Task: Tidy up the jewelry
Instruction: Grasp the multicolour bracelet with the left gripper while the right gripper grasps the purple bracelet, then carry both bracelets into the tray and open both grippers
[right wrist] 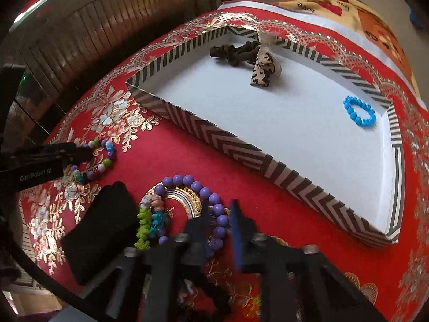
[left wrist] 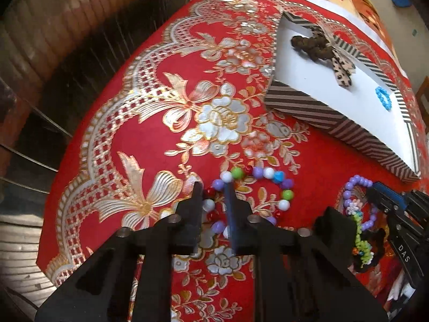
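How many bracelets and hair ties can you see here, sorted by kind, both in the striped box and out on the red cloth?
Bead bracelets: 3: blue in the striped box, purple and multicolour on the cloth.
Hair scrunchies in the box: 2: dark brown, leopard print.
Frilly multicolour bands on the cloth: at least 1.
Total: 6

Light: bright daylight, seemingly from upper right; white tray floor point(right wrist: 268, 123) evenly lit.
Shadows: soft.
Glare: gold cloth pattern point(left wrist: 214, 115) glints.
Blur: near fingers point(right wrist: 237, 230) smeared.
Edges: fisheye bending, dark vignette.
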